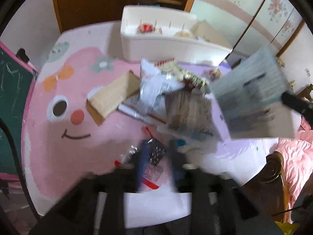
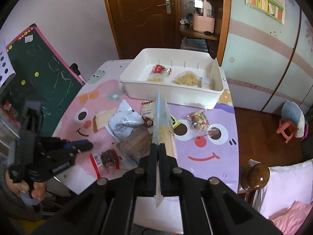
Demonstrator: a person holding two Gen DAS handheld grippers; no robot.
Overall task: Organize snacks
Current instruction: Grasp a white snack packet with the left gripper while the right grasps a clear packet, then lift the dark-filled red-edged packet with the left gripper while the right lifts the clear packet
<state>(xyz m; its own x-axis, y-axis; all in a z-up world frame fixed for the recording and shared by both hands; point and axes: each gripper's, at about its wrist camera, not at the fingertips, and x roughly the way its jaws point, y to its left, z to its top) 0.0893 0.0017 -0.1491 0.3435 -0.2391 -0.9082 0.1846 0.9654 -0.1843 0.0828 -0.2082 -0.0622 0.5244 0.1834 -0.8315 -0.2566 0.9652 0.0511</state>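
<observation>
My right tongs [image 2: 158,146] are clamped on the edge of a flat pale-blue packet [image 2: 158,117], which stands edge-on to that camera and hangs clear above the surface [image 2: 205,168]; from the left camera the same packet [image 1: 252,96] shows as a broad blurred sheet off to the right. The white bin [image 2: 195,96] sits at the far end of the surface with a few snacks already in it, and I judge the step in hand is to carry this packet there. I would keep the grip firm, since only a thin margin is pinched, lift it over the near wall and let go low inside, near the right-hand end. My left tongs [image 1: 155,156] stand partly apart above a dark-patterned red-edged packet [image 1: 154,152]; through the blur I see nothing pinched. That packet and the loose pile [image 2: 133,125] in the middle still wait.
</observation>
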